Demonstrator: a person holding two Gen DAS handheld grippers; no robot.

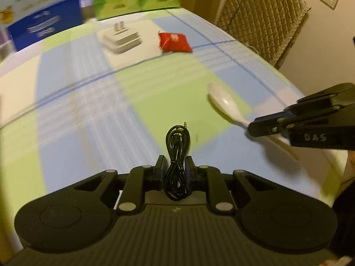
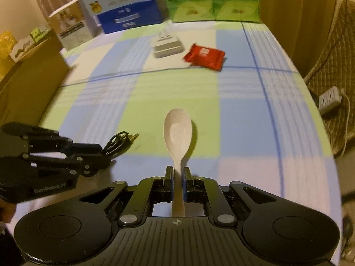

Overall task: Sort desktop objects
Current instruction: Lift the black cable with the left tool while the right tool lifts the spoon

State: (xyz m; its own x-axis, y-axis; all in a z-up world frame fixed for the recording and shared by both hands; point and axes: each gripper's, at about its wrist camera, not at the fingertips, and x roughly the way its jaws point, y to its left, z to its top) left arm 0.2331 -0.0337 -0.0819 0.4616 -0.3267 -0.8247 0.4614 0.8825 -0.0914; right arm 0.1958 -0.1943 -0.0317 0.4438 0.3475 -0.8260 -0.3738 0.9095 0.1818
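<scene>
Above the checked tablecloth (image 1: pixel 77 115), the left gripper (image 1: pixel 176 163) clamps a coiled black cable (image 1: pixel 177 153); beside it, the right gripper (image 2: pixel 177 175) pinches a pale spoon's (image 2: pixel 177 130) handle, bowl pointing forward.

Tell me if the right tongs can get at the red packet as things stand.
Probably not yet: the right tongs are shut on the spoon. The path across the tablecloth to the red packet looks free.

Checked tablecloth (image 2: pixel 241 119): red packet (image 2: pixel 205 57), white charger (image 2: pixel 168 46), boxes (image 2: pixel 131 17).
</scene>
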